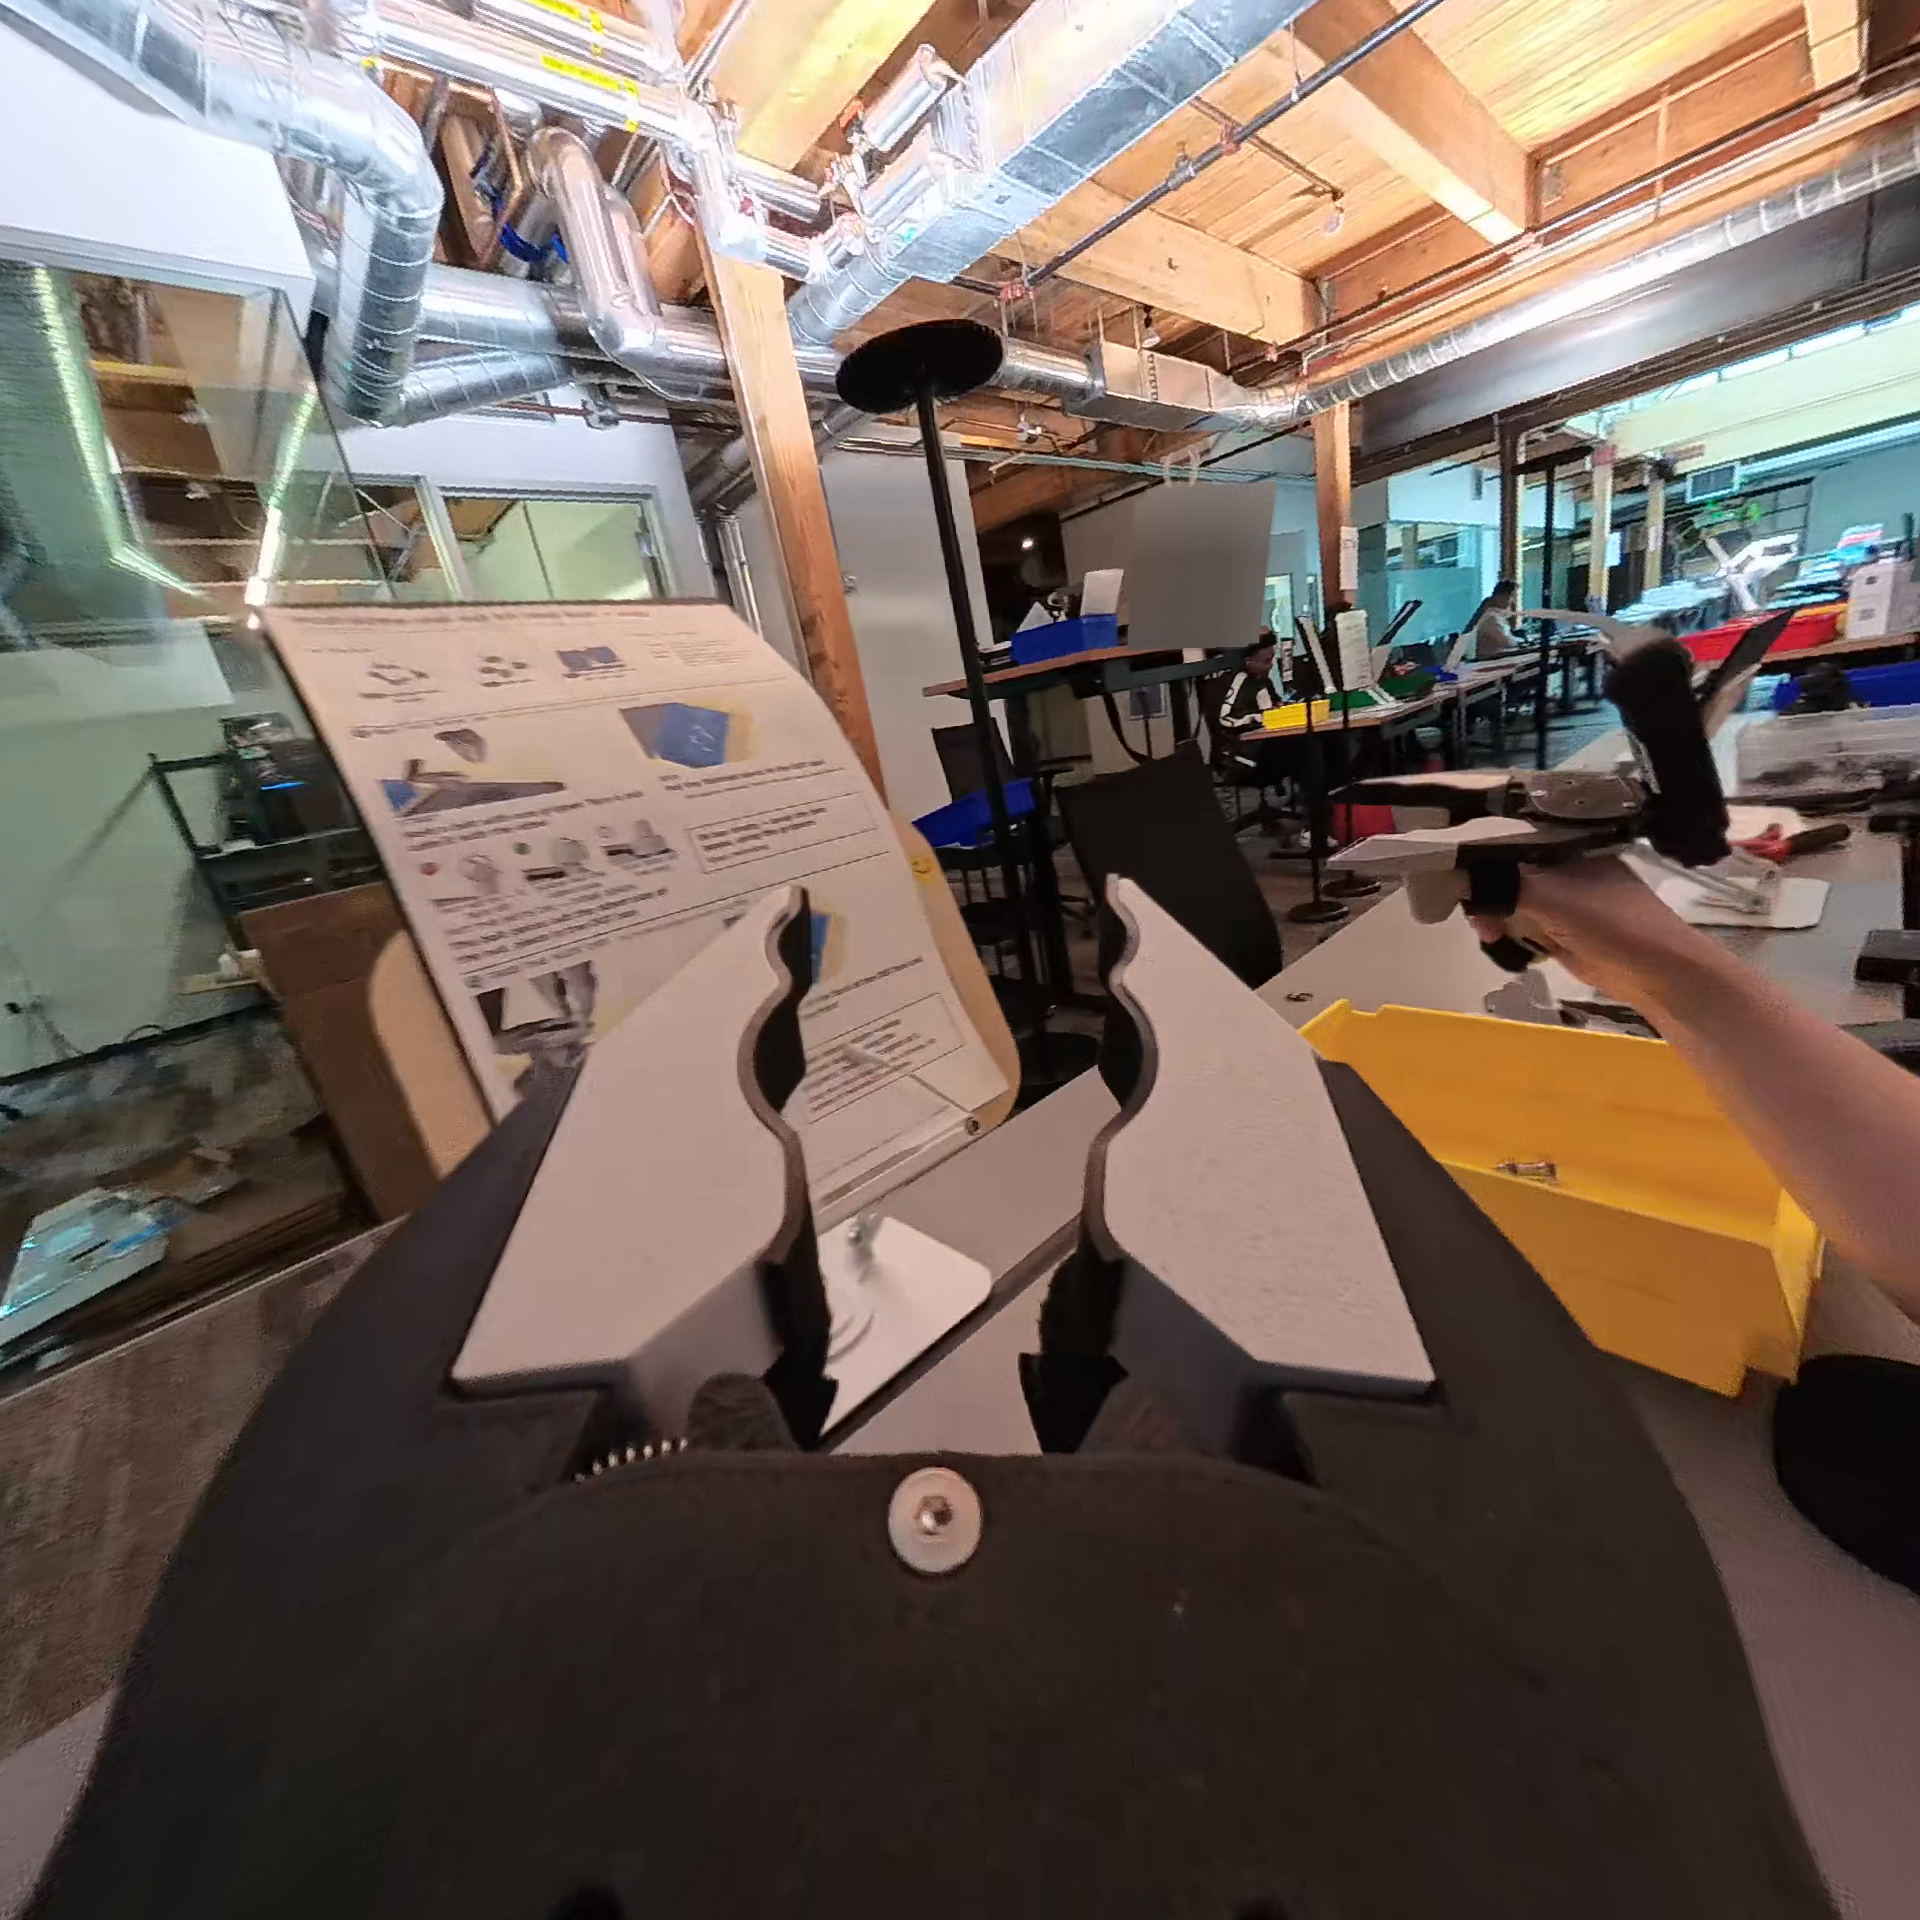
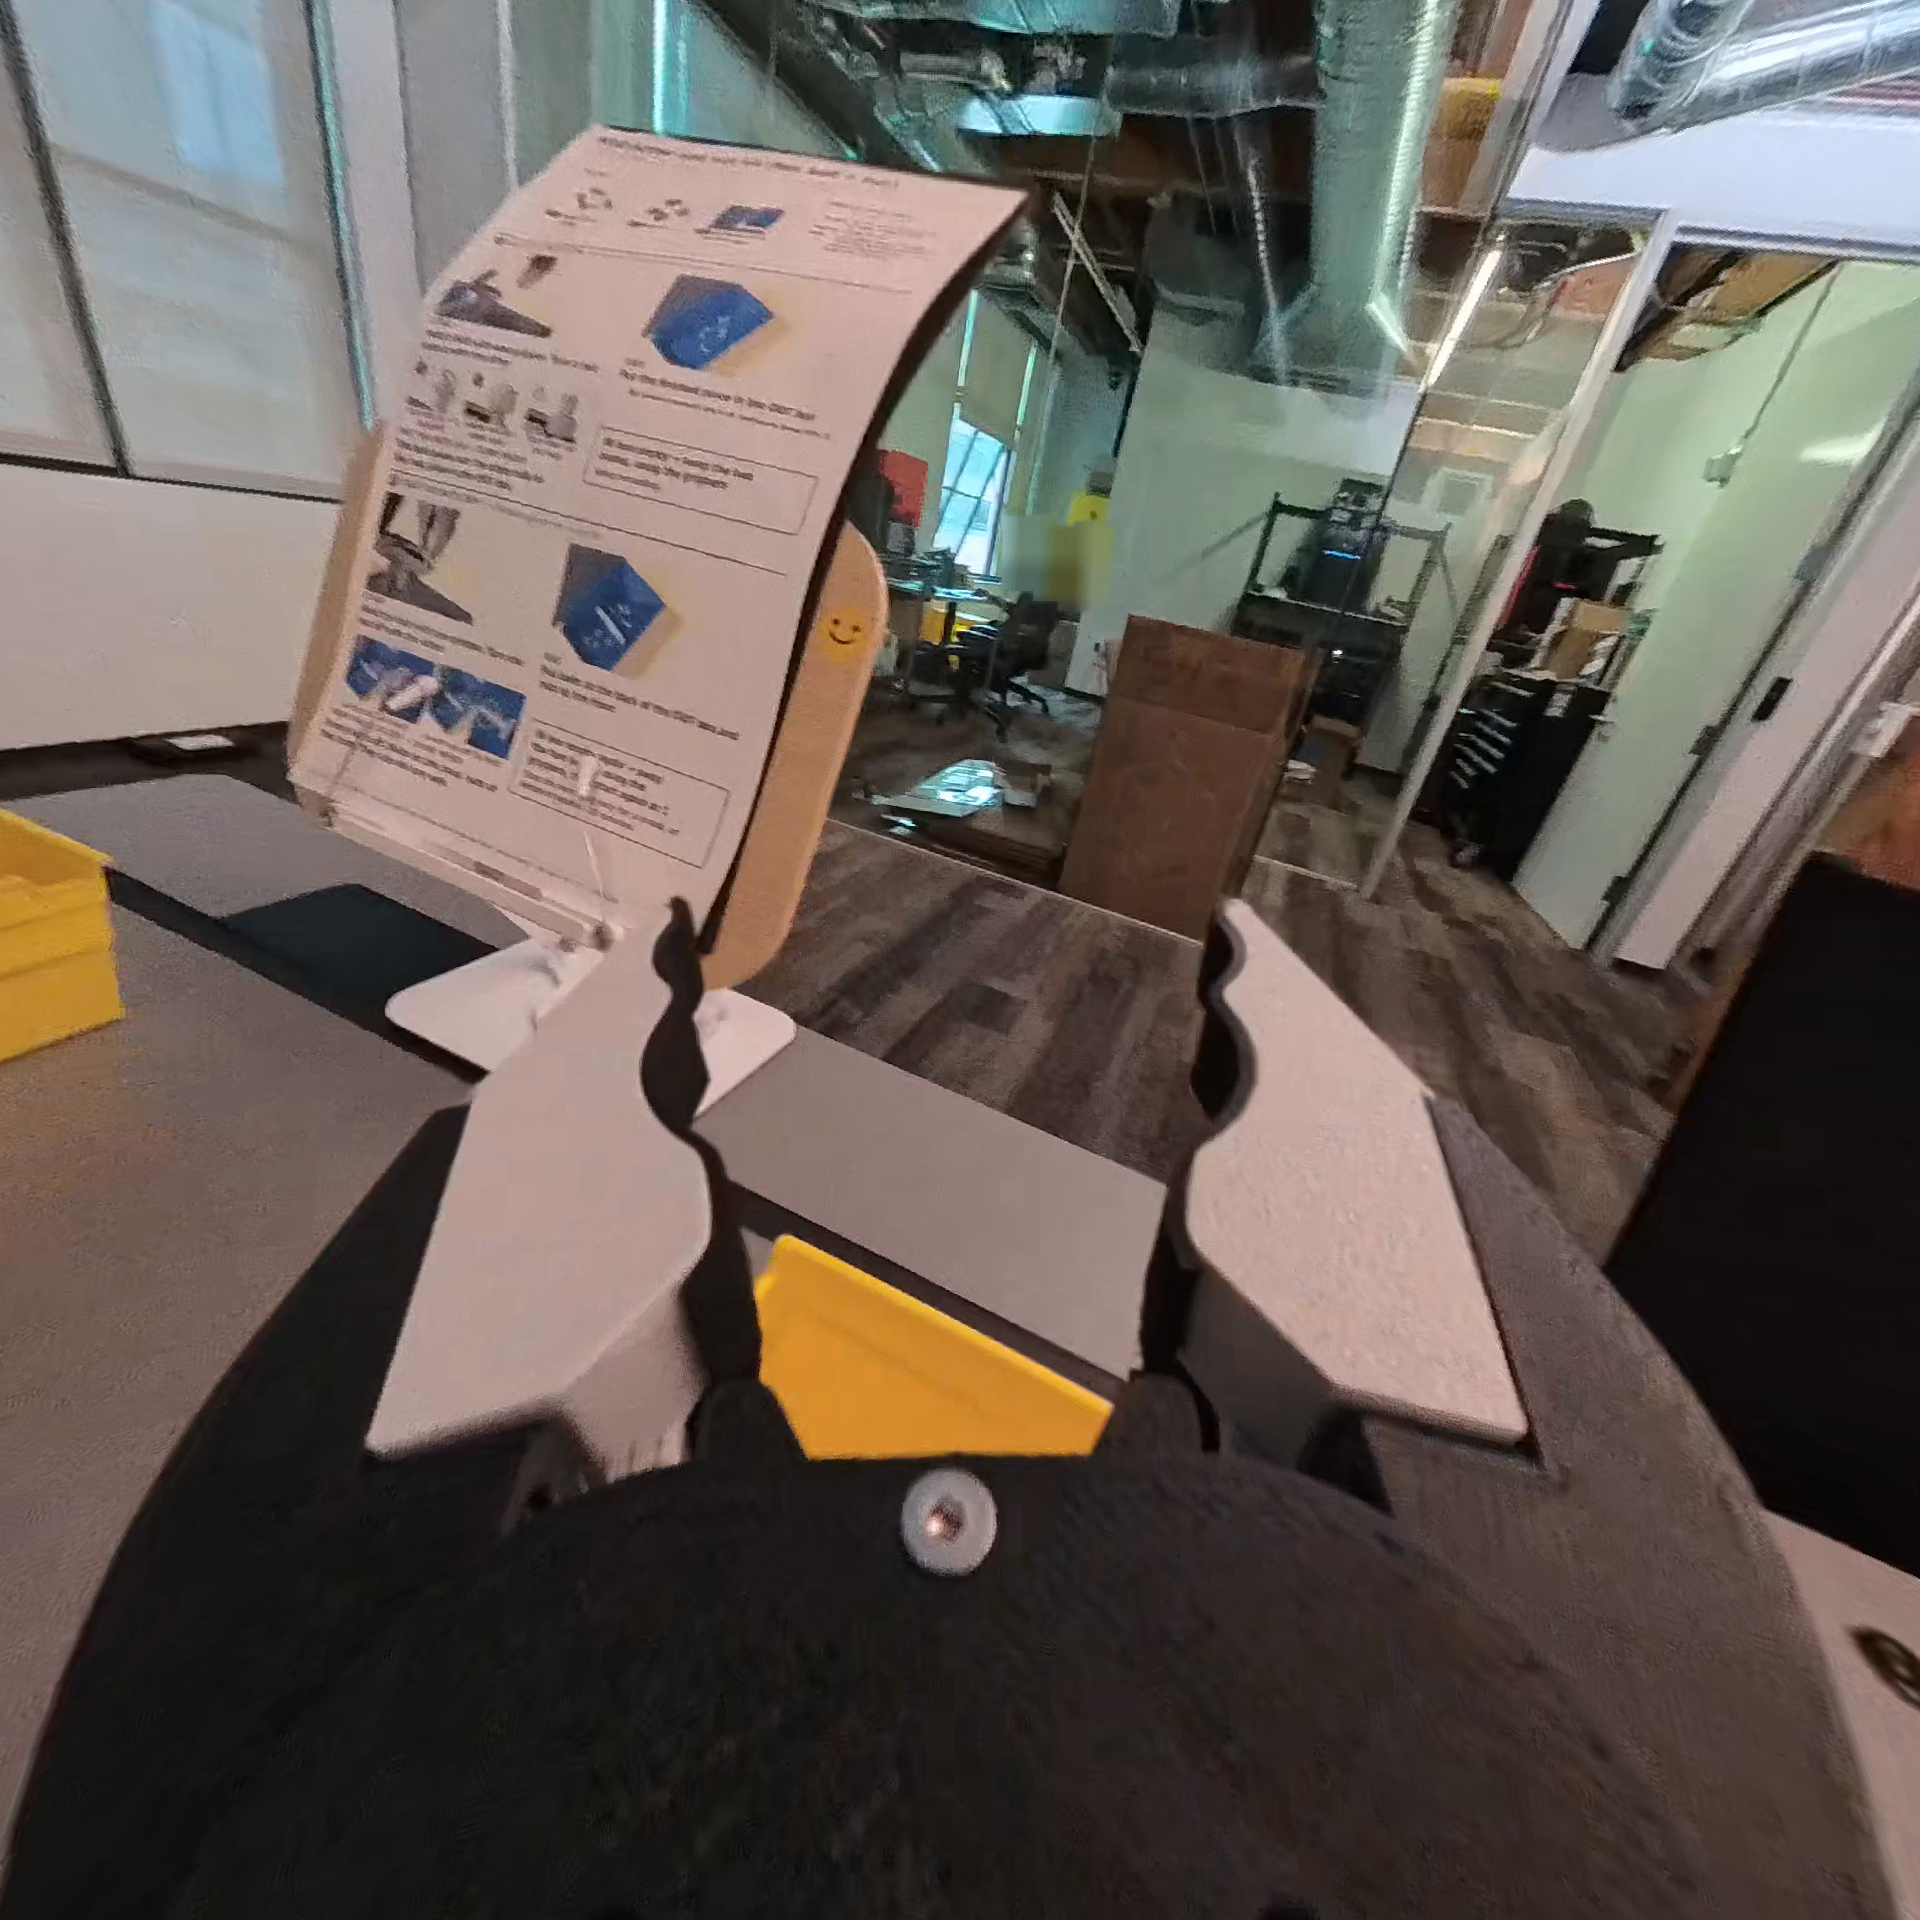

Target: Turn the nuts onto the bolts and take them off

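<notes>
Two grippers hang above the grey table (image 2: 187, 1195) with jaws apart and empty: the left gripper (image 1: 951, 925), the right gripper (image 2: 945, 935); one small silvery bolt (image 1: 1525, 1171), too tiny to show whether a nut sits on it, lies inside the yellow bin (image 1: 1579, 1132); a curled instruction sheet (image 1: 623, 831) stands beyond.

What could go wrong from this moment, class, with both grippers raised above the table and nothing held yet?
1. The curved printed instruction sheet on its white stand sits just ahead of the open right gripper; a forward sweep could topple it.
2. The small metal bolt lies loose in the yellow plastic bin, so it may roll or slip when picked.
3. The open left gripper points away from that bin and could miss on reaching.
</notes>
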`<state>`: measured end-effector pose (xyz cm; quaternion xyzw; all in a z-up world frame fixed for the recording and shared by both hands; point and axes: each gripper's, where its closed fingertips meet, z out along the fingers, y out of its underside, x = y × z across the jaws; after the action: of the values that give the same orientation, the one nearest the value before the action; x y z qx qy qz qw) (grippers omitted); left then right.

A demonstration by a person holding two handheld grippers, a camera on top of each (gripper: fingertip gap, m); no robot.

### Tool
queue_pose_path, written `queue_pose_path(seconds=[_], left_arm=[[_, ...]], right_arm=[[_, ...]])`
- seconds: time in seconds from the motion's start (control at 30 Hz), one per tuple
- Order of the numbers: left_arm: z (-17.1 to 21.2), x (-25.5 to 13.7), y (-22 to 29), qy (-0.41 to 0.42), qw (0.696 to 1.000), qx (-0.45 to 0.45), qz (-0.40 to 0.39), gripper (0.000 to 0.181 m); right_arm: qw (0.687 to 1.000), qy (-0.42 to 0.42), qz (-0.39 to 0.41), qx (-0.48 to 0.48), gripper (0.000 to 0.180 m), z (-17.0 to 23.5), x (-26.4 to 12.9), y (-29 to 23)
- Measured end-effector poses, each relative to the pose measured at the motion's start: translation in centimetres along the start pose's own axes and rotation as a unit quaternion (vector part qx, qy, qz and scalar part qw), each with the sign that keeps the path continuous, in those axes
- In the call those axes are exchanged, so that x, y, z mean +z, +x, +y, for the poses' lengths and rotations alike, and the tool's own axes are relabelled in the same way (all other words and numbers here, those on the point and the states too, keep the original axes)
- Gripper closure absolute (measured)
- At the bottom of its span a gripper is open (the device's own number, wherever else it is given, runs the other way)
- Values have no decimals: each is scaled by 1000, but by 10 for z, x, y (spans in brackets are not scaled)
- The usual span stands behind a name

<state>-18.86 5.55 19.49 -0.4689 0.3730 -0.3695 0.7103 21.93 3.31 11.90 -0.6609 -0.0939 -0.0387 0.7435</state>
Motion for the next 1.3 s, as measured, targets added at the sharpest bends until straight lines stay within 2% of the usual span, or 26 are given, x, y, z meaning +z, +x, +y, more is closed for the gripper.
queue_pose_path(seconds=[0.13, 0.17, 0.27, 0.33, 0.43, 0.53, 0.6, 0.63, 0.73, 0.8, 0.9, 0.97, 1.03, 1.1, 1.2, 1.3], left_arm=[[9, -34, -25, -50, 998, 23, -16, 139], [16, -41, -33, -76, 996, 27, -25, 138], [35, -66, -61, -168, 982, 31, -78, 127], [29, -86, -80, -174, 975, 31, -132, 118], [25, -122, -105, -195, 961, 32, -194, 118], [41, -168, -135, -266, 925, 26, -270, 117], [59, -197, -145, -318, 902, -1, -293, 117], [69, -208, -146, -342, 892, -21, -295, 115], [96, -231, -144, -395, 869, -83, -284, 111], [101, -240, -151, -405, 856, -96, -306, 107], [107, -242, -152, -414, 847, -109, -316, 105], [117, -241, -147, -436, 833, -134, -314, 101], [133, -241, -144, -472, 809, -149, -317, 99], [145, -234, -144, -496, 797, -151, -310, 98], [155, -222, -146, -492, 806, -157, -290, 98], [167, -236, -159, -508, 785, -165, -313, 95]], right_arm=[[996, 79, -51, 5, 166, -31, -10, -28], [993, 100, -64, 11, 180, -39, -15, -35], [987, 124, -90, 40, 180, -53, -18, -46], [989, 109, -94, 33, 180, -53, -18, -48], [995, 53, -79, -12, 180, -44, -21, -48], [996, -55, -30, -71, 178, -30, -33, -37], [988, -106, 35, -103, 164, -24, -44, -20], [985, -132, 45, -101, 160, -19, -51, -16], [968, -244, 50, -40, 130, 15, -67, -5], [943, -320, 85, -16, 128, 44, -80, 16], [911, -383, 145, 51, 120, 81, -111, 46], [904, -382, 141, 131, 116, 104, -120, 46], [894, -393, 130, 171, 112, 118, -119, 48], [882, -419, 144, 161, 107, 128, -122, 56], [860, -462, 140, 166, 105, 149, -131, 56], [828, -513, 156, 165, 106, 176, -144, 65]])
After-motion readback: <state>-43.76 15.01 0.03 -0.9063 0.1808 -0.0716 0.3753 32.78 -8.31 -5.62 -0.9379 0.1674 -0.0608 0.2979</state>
